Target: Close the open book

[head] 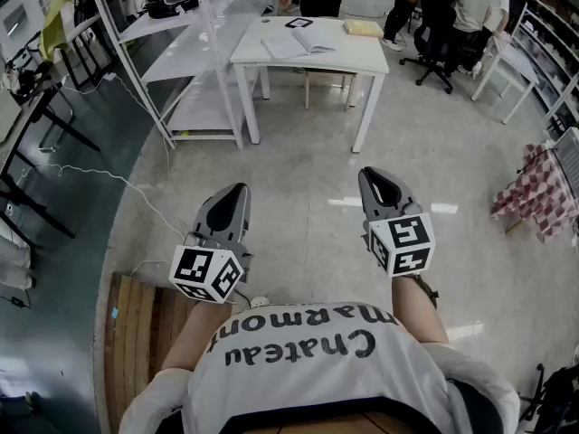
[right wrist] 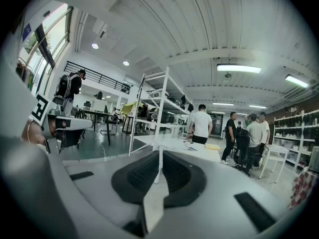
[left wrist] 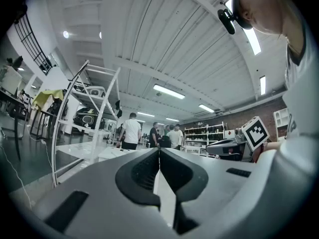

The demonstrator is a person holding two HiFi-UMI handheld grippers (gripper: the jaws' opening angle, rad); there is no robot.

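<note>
Left gripper [head: 236, 192] and right gripper [head: 372, 177], held side by side, each with jaws pressed together and nothing between them. The open book [head: 301, 42] lies on a white table [head: 364, 58], well ahead of both tips.

The person holds two grey, wedge-shaped handheld grippers out in front of the chest, side by side and well apart, both pointing forward and roughly level. The left gripper [head: 238, 190] has its fingers [left wrist: 142, 169] pressed together with nothing between them. The right gripper [head: 368, 175] is likewise closed and empty. The left marker cube [head: 206, 274] and right marker cube [head: 403, 245] sit at the rear, just ahead of the bare left forearm [head: 201, 333] and right forearm [head: 418, 307].
</note>
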